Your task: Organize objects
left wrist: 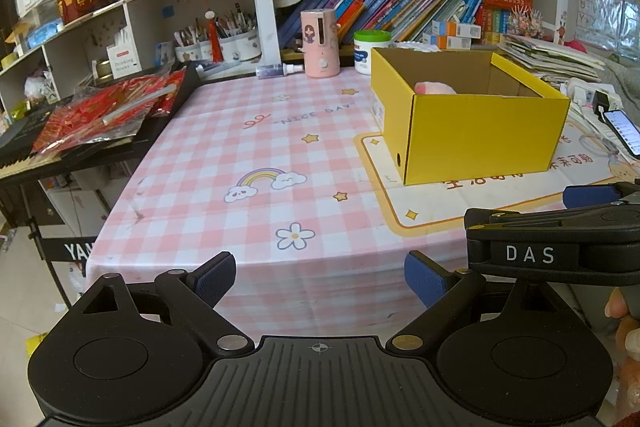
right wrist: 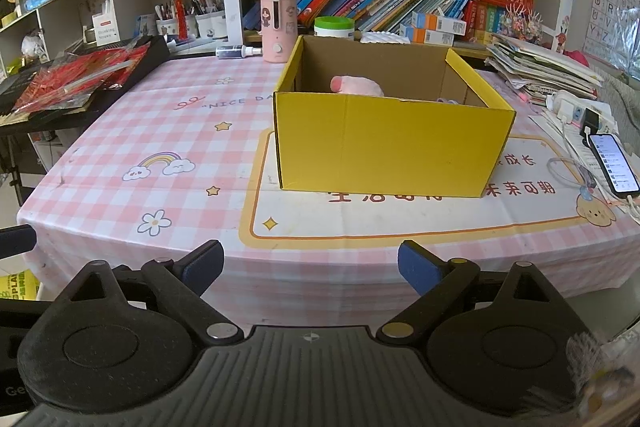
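Observation:
A yellow cardboard box [left wrist: 480, 131] [right wrist: 392, 147] stands open-topped on a printed mat on the pink checked table. A pink soft object [left wrist: 436, 87] [right wrist: 358, 85] shows over the box rim, mostly hidden by the wall. My left gripper [left wrist: 320, 279] hangs open at the table's near edge, nothing between its blue pads. My right gripper [right wrist: 310, 265] is likewise open and empty, facing the box front from the near edge. In the left wrist view the right gripper's body, marked DAS [left wrist: 560, 243], sits just to the right.
A pink cylindrical device [right wrist: 278, 27], a white jar with a green lid [right wrist: 334, 27] and a spray bottle [right wrist: 236, 51] stand behind the box. A phone [right wrist: 614, 165] on a cable lies at right. Red packets [right wrist: 76, 79] cover a keyboard on the left. Bookshelves fill the back.

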Motion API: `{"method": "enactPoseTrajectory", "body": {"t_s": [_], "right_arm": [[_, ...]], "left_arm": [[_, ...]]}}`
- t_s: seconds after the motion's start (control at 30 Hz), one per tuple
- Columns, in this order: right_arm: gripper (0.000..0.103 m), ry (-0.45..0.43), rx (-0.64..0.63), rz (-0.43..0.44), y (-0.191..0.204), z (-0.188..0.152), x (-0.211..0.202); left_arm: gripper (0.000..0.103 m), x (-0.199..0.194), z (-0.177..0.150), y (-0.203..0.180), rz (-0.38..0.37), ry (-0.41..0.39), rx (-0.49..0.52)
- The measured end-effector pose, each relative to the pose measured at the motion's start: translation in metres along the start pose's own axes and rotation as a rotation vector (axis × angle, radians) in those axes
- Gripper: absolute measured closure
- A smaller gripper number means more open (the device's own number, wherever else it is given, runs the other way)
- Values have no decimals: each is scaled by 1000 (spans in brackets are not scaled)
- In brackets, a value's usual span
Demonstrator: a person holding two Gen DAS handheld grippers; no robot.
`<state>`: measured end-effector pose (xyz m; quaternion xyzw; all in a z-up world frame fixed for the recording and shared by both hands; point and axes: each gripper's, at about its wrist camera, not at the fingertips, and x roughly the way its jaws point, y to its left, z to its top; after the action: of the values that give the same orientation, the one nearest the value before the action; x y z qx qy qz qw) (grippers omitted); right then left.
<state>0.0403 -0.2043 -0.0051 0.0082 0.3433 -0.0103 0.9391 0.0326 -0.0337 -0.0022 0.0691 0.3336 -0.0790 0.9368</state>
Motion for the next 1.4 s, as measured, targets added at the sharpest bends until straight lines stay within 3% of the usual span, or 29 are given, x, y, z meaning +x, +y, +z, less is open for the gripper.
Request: {"method": "enactPoseTrajectory", "body": {"t_s": [0.5,0.9,1.4], "right_arm": [[8,6,-5,-5,3,2,1],[5,-8,11,-44,6,1,5],[3,-11,21,-31,3,0,4]], "left_arm": [[9,1,2,1,39,24,0],[5,7,3,0,113,79,-57],[5,4,1,1,97,73,-106]]}}
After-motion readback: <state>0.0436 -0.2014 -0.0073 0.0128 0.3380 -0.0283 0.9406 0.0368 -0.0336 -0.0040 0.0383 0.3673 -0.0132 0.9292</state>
